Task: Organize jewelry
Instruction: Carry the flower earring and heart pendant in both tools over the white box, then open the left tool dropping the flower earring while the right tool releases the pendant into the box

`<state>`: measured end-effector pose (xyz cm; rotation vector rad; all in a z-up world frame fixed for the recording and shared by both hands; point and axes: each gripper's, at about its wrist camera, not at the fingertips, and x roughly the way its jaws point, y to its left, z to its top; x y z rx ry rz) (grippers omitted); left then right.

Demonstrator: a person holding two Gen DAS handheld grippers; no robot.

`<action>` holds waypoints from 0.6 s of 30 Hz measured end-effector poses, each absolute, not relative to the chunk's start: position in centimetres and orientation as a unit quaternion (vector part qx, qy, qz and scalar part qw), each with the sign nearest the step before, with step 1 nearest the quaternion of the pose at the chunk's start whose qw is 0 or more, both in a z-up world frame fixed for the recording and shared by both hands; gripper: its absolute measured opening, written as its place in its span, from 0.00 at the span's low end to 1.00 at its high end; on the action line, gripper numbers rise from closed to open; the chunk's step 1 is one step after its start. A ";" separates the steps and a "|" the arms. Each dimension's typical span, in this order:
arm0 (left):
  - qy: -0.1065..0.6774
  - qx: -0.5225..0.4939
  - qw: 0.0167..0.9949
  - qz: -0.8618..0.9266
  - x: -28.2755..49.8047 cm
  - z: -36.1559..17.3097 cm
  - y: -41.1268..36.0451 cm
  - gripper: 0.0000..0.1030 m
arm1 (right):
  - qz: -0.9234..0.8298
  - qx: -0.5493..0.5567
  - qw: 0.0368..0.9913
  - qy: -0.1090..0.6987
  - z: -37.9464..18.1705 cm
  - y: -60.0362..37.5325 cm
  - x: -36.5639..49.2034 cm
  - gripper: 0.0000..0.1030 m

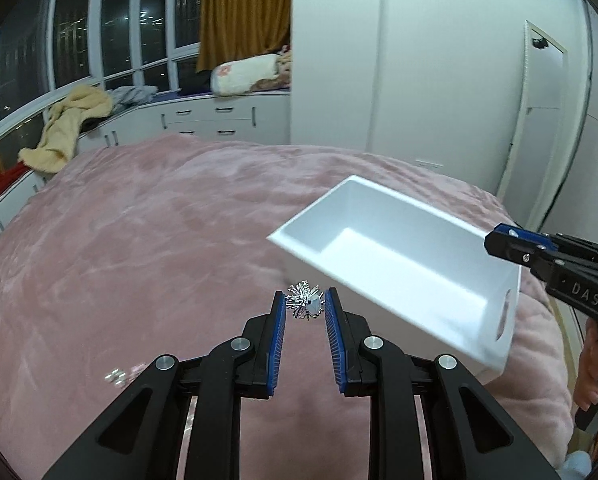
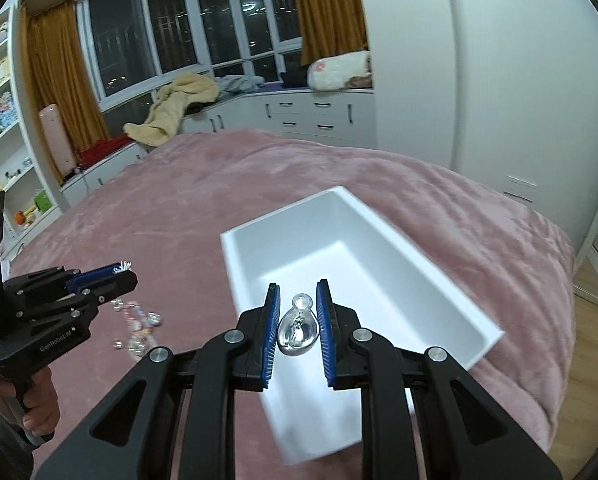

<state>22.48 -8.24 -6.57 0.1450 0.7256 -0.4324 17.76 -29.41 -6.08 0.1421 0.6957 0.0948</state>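
Observation:
A white rectangular box (image 1: 403, 264) stands on the pink bedspread; it also shows in the right wrist view (image 2: 339, 256). My left gripper (image 1: 305, 304) is shut on a spiky silver brooch (image 1: 304, 301), held above the blanket just left of the box. It shows from the side in the right wrist view (image 2: 119, 270). My right gripper (image 2: 297, 300) is shut on a silver teardrop pendant (image 2: 298, 330), held over the near end of the box. The right gripper also shows at the right edge of the left wrist view (image 1: 499, 240).
Several loose jewelry pieces (image 2: 139, 328) lie on the pink bedspread (image 2: 203, 200) left of the box, also visible in the left wrist view (image 1: 119, 376). White drawers (image 1: 215, 120) and windows stand behind the bed. A white wardrobe (image 1: 379, 60) stands at right.

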 end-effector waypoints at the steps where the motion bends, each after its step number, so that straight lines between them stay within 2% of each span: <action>1: 0.353 0.072 0.908 -0.214 22.7 -6.8 -8.9 0.24 | 0.043 0.070 0.936 0.342 -6.3 -30.0 17.7 0.18; 10: 0.362 0.087 0.894 -0.248 25.0 -8.8 -15.5 0.24 | 0.016 0.075 0.928 0.364 -9.0 -34.5 18.9 0.18; 18: 0.387 0.107 0.876 -0.268 27.7 -11.4 -20.5 0.24 | 0.019 0.058 0.912 0.406 -11.8 -34.9 21.0 0.18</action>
